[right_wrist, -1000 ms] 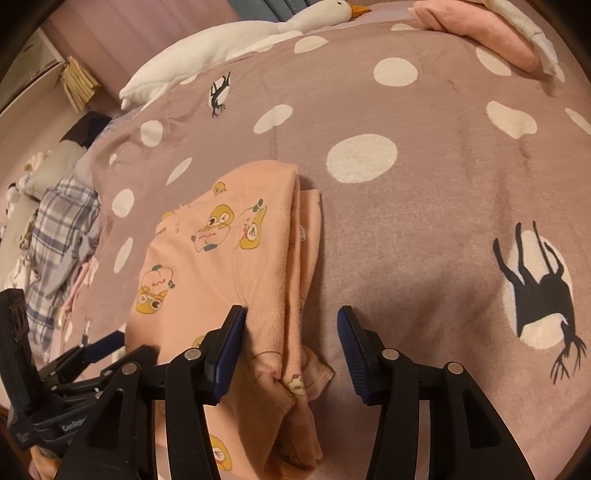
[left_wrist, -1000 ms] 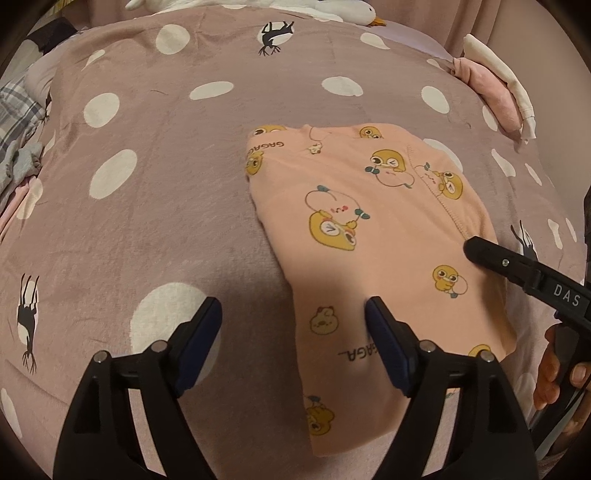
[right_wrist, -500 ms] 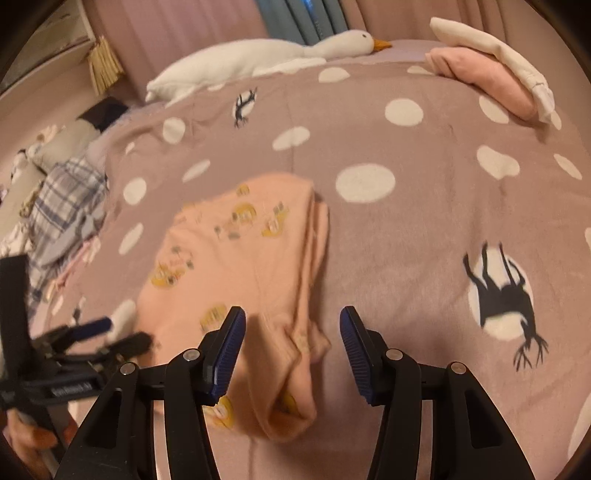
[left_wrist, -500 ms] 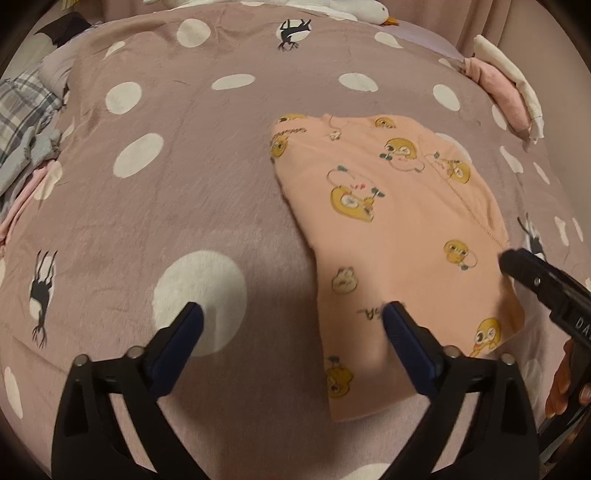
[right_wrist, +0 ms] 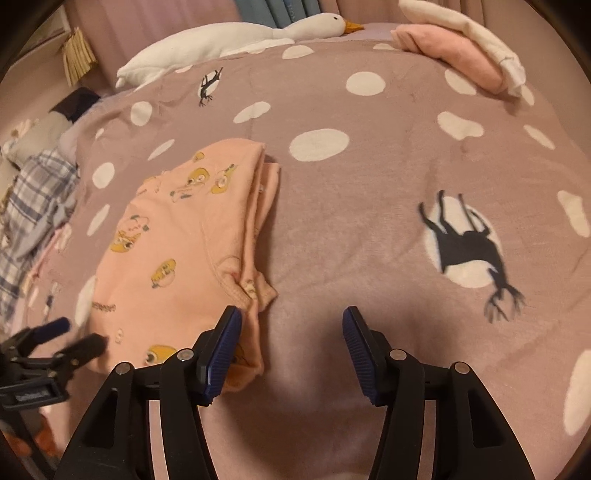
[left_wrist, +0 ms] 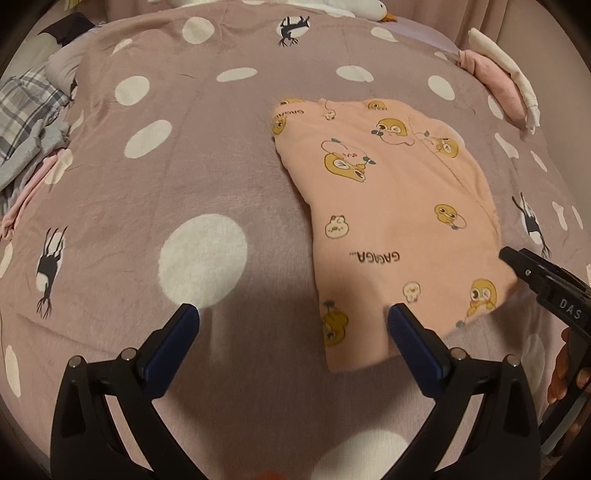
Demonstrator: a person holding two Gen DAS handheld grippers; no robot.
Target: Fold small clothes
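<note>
A folded peach garment point(left_wrist: 388, 206) printed with yellow cartoon figures lies flat on the mauve dotted blanket point(left_wrist: 184, 166). My left gripper point(left_wrist: 291, 317) hovers wide open at the garment's near left corner. Its right finger overlaps the cloth's near edge, and only blanket lies between the jaws. In the right wrist view the garment point(right_wrist: 177, 236) shows its stacked layers along the right side. My right gripper point(right_wrist: 291, 321) is by its near right corner with jaws opening. The cloth's edge lies beside the left pad, unpinched. A finger point(left_wrist: 524, 267) of the right gripper shows at the garment's right.
A white goose plush point(right_wrist: 258, 33) lies at the bed's far side. A folded pink and cream stack point(right_wrist: 461, 55) sits at the far right corner. A heap of plaid clothes point(left_wrist: 26, 110) is on the left. A person's hand point(left_wrist: 561, 369) holds the right gripper.
The left jaws spread wider and drew off the garment's left edge toward the near side. The right gripper slid right, so the cloth that was between its jaws now lies beside its left finger.
</note>
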